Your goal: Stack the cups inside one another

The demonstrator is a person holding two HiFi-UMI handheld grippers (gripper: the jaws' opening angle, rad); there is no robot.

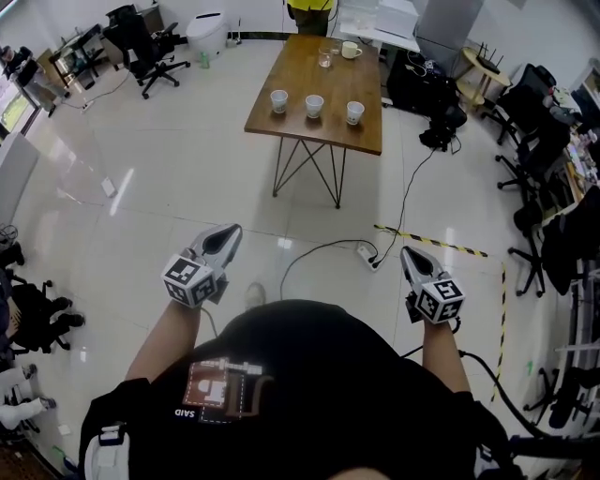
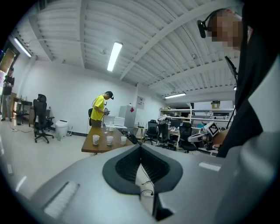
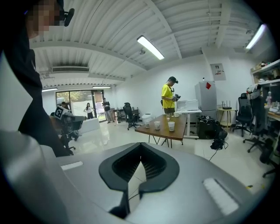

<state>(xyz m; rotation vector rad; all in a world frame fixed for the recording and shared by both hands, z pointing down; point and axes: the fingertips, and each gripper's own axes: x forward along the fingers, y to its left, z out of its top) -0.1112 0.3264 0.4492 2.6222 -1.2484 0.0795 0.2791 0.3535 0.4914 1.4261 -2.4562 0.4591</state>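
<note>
Grippers out in front of the body, one in each hand, in the lower half of the head view. The left gripper [image 1: 230, 232] sits left of centre. Its forearm reaches up-frame from the black shirt, its marker cube faces the camera and its jaws point towards the upper right. The right gripper [image 1: 410, 255] is over at centre right, nose aimed up and slightly left. Both hang over the floor, well apart from each other.

Claws now: the left gripper view has the two dark pads tip to tip, closed, nothing pinched between them. Same story in the right gripper view: jaws together, empty.

And the cups? Far off, up at the top centre of the head view, on the wooden table [image 1: 305, 73]. Three stand in a row near its near edge: left cup [image 1: 279, 100], middle cup [image 1: 314, 105], right cup [image 1: 354, 112]. Each is upright and apart from its neighbour, none nested.

Behind them, at the far end, are a mug [image 1: 351, 50] and a clear glass [image 1: 324, 59]. A person in a yellow top [image 1: 310, 7] stands at that far end. On the floor between table and grippers lies a power strip [image 1: 367, 255], its cable looping away. Both gripper views catch the table small above the jaws, with the cups on it.
</note>
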